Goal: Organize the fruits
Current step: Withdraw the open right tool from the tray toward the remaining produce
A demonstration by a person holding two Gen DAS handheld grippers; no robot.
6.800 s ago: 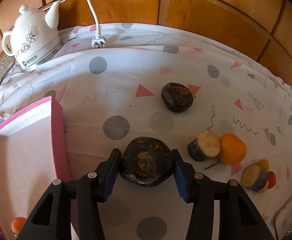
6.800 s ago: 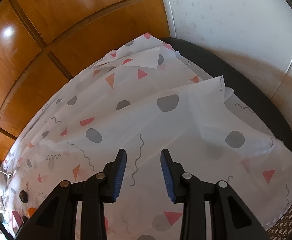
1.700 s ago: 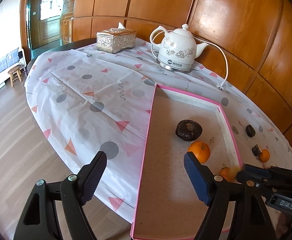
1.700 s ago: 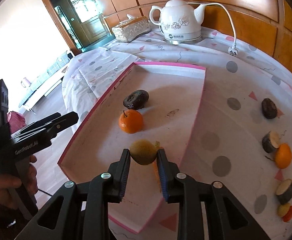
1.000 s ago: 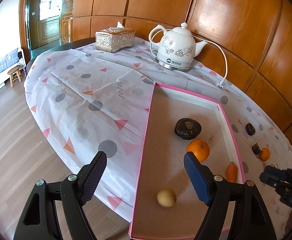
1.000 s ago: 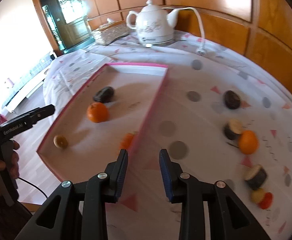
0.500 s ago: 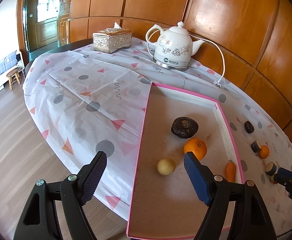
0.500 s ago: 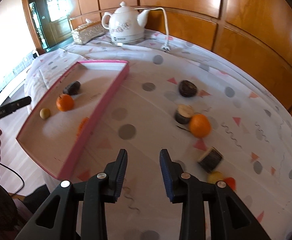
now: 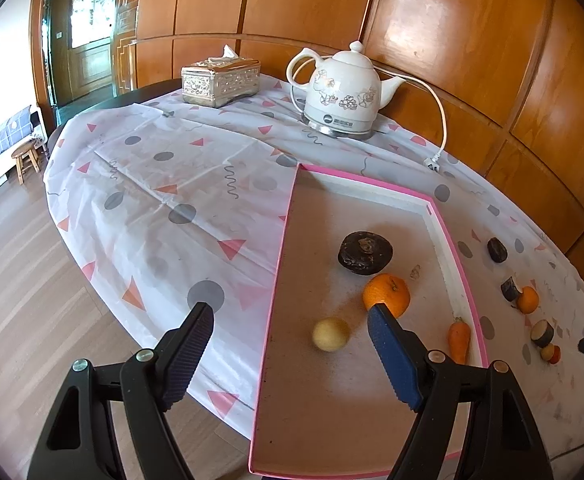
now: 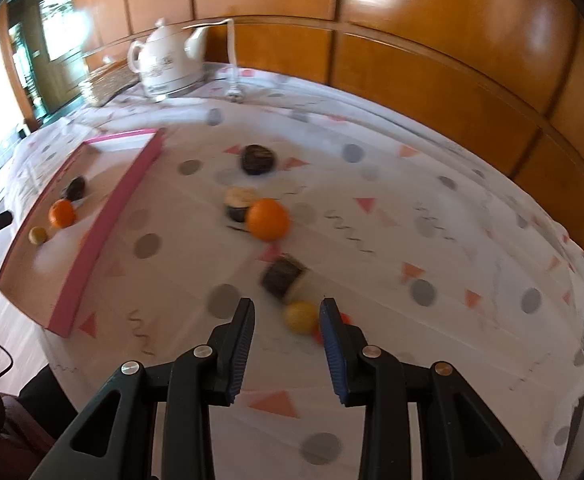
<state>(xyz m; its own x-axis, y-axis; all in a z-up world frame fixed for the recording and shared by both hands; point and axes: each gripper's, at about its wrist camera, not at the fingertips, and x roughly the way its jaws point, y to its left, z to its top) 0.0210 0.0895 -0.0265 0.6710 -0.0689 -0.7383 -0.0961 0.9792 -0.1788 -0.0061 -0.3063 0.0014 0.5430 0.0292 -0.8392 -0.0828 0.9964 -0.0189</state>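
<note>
While the right gripper (image 10: pixel 287 322) hangs just above the patterned plastic tablecloth (image 10: pixel 411 216), its blue-padded jaws stand apart and hold nothing. A small round yellow fruit (image 10: pixel 300 317) lies on the cloth between the jaw tips, closer to the right-hand jaw, and I cannot tell whether that jaw touches it. A small red fruit (image 10: pixel 344 318) peeks out at about 3 o'clock from the yellow one, mostly hidden behind the jaw. A dark cut piece of root with a pale face (image 10: pixel 283 278) sits just beside the yellow fruit at 11 o'clock.

Trouble seems likeliest from this crowding: closing off-centre could roll the round yellow fruit away across the slick cloth, or pinch the red one along with it. The right-hand view is also blurred, so the aim is hard to judge.

At the table's other end, the left gripper (image 9: pixel 290 326) hovers wide open and empty over the near edge of the shallow pink-rimmed cardboard tray (image 9: pixel 280 272). Inside the tray lie a pale yellow ball-shaped fruit (image 9: pixel 331 333), a round orange tangerine (image 9: pixel 386 294), a dark wrinkled round fruit (image 9: pixel 365 252) and a small orange carrot (image 9: pixel 459 339).
</note>
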